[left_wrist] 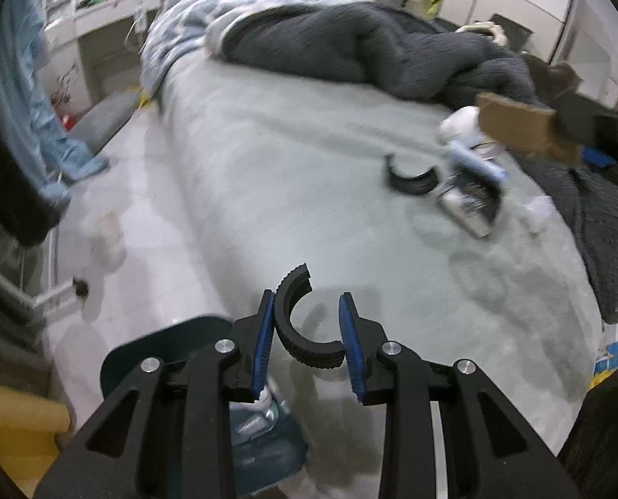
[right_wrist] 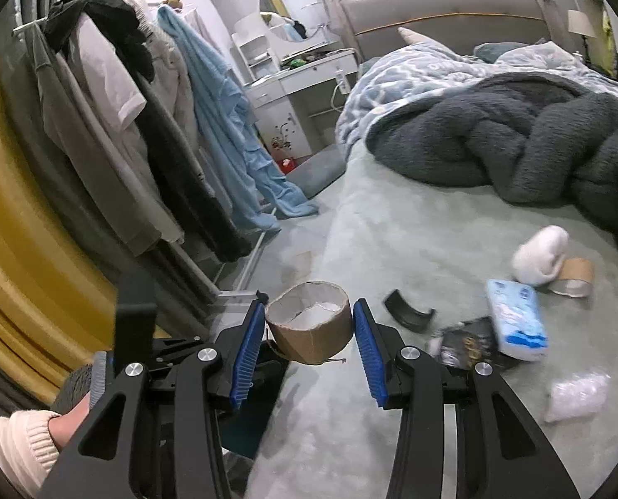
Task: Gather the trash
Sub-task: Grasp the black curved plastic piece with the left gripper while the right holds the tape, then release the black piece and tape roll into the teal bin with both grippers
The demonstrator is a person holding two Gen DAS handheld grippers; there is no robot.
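The left gripper [left_wrist: 307, 324] points steeply down over the near edge of the bed [left_wrist: 267, 174], its blue pads pinching a black curved plastic piece [left_wrist: 298, 324]. That piece is a half ring standing on edge between the pads, one ribbed end rising above the fingertips. Below the gripper, past the bed's edge, lie a dark teal shape and some crumpled wrapping that cannot be told apart clearly.

The right gripper [right_wrist: 309, 328] tilts down more gently and is closed on a cardboard tape roll [right_wrist: 309, 324], the pads pressing its outer wall from both sides. The roll sits with its open end upward, showing a torn pale lining inside. In the left wrist view the same roll [left_wrist: 517, 129] appears held in the air at the right, above the bed. At the lower left of the right wrist view, a hand [right_wrist: 70, 420] in a pale knitted sleeve [right_wrist: 13, 445] grips a handle.

More trash lies on the pale bed cover. A second black curved piece [right_wrist: 409, 312] rests just beside a dark wrapper [right_wrist: 469, 343], which touches a blue and white tissue pack [right_wrist: 515, 316]. Beyond them a white crumpled wad [right_wrist: 540, 253] leans against another cardboard roll [right_wrist: 573, 276]. A clear plastic bag [right_wrist: 575, 395] lies apart, nearer the camera. A dark grey blanket [right_wrist: 517, 149] is heaped further up the bed, and clothes [right_wrist: 142, 124] hang on a rack at the left.
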